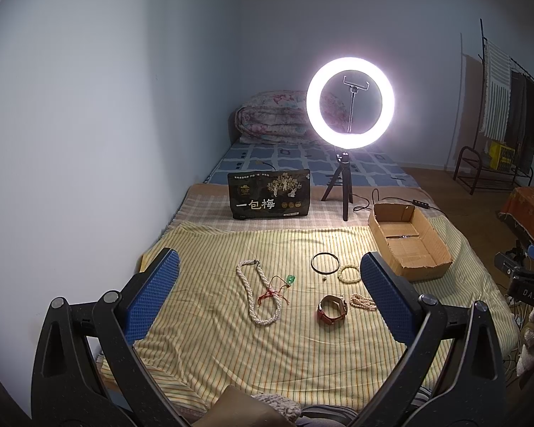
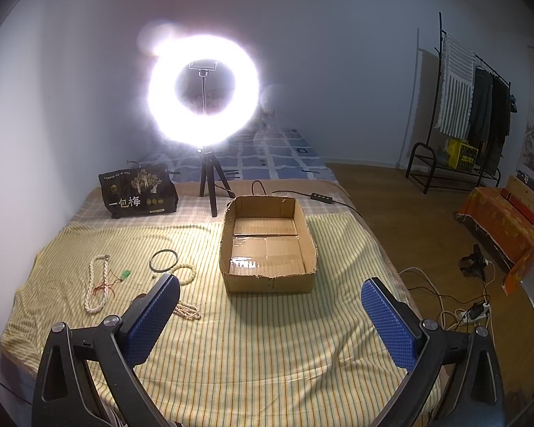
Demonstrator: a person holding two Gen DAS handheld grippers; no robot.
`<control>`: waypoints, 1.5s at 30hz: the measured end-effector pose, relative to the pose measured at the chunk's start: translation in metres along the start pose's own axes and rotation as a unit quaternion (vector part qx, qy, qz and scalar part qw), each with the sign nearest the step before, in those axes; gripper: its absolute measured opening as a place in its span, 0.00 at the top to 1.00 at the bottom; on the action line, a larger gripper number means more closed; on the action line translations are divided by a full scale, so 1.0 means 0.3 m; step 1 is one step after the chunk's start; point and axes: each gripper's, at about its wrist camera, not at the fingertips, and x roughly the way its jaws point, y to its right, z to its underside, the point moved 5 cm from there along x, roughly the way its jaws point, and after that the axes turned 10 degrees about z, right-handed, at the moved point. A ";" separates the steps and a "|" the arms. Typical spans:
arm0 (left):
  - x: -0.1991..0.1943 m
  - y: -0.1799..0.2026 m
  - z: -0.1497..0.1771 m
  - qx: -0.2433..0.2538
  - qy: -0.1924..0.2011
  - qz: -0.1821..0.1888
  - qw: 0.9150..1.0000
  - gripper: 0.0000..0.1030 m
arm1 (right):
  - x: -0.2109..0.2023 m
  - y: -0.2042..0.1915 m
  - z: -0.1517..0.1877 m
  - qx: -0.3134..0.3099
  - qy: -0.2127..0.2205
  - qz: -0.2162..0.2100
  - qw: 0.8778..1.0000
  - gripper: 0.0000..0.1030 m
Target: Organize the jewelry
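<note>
The left gripper (image 1: pixel 268 281) hangs above the bed with its blue pads wide apart and nothing between them. Furthest left on the striped yellow sheet (image 1: pixel 231 356) lies a long white pearl necklace (image 1: pixel 254 293) in a loop, and a red cord with a green pendant (image 1: pixel 290 279) crosses over its right side. Further right sits a thin dark bangle (image 1: pixel 325 262), with a pale bead bracelet (image 1: pixel 350 274) just beside it. Some tiny dark specks lie between these and the brown-strapped watch (image 1: pixel 333 309); I cannot make out what they are. A short pearl strand (image 1: pixel 363 301) lies next to the watch, partly hidden behind the gripper's right finger. The open cardboard box (image 1: pixel 409 245) sits at the sheet's right side, a glint on its floor too small to identify. Behind, a black snack bag (image 1: pixel 268 194) and a glaring ring light (image 1: pixel 350 102) stand on the bed. The right gripper (image 2: pixel 270 302) is also spread open and holding nothing, hovering in front of the box (image 2: pixel 267 245); its left finger covers the watch almost entirely.
</note>
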 end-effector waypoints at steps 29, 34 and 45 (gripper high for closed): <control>0.147 -0.087 0.103 0.001 -0.047 -0.029 0.998 0.00 | 0.075 -0.067 0.038 -0.043 -0.007 0.000 0.999 0.00; 0.225 -0.138 0.161 -0.009 -0.080 -0.030 0.996 0.00 | 0.140 -0.114 0.057 -0.063 -0.020 -0.014 0.998 0.00; 0.402 -0.257 0.321 -0.057 -0.165 0.006 0.985 0.12 | 0.299 -0.266 0.137 -0.127 -0.082 -0.073 0.986 0.01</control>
